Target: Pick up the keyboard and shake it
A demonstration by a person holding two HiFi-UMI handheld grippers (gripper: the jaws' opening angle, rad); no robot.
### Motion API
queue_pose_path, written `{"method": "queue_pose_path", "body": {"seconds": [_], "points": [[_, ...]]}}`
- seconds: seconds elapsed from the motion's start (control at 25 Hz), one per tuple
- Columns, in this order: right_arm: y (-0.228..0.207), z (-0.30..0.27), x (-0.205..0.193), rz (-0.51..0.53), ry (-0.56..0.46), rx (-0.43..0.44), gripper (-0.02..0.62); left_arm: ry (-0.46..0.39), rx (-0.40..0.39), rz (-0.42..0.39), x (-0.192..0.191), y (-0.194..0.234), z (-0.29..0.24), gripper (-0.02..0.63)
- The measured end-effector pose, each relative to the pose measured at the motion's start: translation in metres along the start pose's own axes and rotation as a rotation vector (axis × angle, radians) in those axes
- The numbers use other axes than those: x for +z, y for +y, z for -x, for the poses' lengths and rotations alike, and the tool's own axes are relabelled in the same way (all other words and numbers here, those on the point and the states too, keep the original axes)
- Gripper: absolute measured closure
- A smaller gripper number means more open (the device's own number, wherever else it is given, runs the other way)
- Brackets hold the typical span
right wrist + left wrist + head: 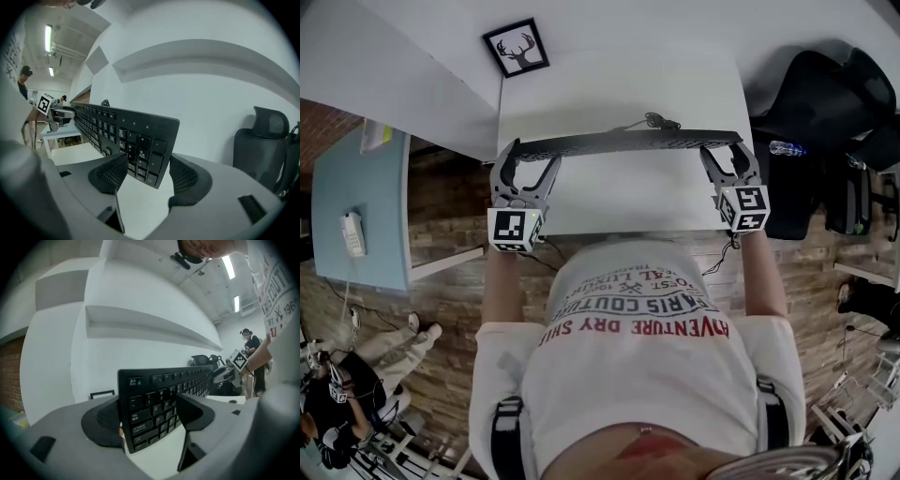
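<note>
Left gripper (147, 414) and right gripper (143, 171) are clamped on opposite ends of the keyboard (628, 142); its keys are hidden from the head view; a cable (654, 120) seemingly trails behind it.

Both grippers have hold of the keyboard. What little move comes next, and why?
Probably a short up-and-down shake. The left gripper and right gripper are each shut on one end of the keyboard, which hangs tilted on edge, clear of the white table, so lifting looks done.

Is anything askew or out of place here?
Only the keyboard: it hangs above the table, tipped on edge, pinched at its ends by the left gripper and right gripper. Nothing looks spilled or damaged.
</note>
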State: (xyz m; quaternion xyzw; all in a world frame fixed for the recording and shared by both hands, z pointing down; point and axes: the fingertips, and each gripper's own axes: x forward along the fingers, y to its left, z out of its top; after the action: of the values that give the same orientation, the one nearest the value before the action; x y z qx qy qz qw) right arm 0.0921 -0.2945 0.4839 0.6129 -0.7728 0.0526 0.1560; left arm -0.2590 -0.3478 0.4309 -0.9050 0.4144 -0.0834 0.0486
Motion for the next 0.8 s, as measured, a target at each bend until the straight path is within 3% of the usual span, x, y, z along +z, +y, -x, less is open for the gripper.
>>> {"method": "queue_pose_path", "body": {"seconds": [0.2,0.44,0.6,0.8], "points": [[0.012,0.003,0.003,-0.012,0.006,0.082,0.308,0.099,-0.04,0.114,-0.026,0.011,-0.005,0.244],[0.017,0.004,0.014,0.049,-0.03,0.064,0.311,0.133,-0.069,0.189,-0.04,0.019,-0.009,0.244],[0.021,0.008,0.032,0.158,-0.099,0.005,0.318,0.096,-0.071,0.208,-0.044,0.024,-0.009,0.244],[0.026,0.018,0.058,0.374,-0.216,-0.092,0.348,0.064,-0.077,0.206,-0.05,0.024,-0.008,0.244]]}}
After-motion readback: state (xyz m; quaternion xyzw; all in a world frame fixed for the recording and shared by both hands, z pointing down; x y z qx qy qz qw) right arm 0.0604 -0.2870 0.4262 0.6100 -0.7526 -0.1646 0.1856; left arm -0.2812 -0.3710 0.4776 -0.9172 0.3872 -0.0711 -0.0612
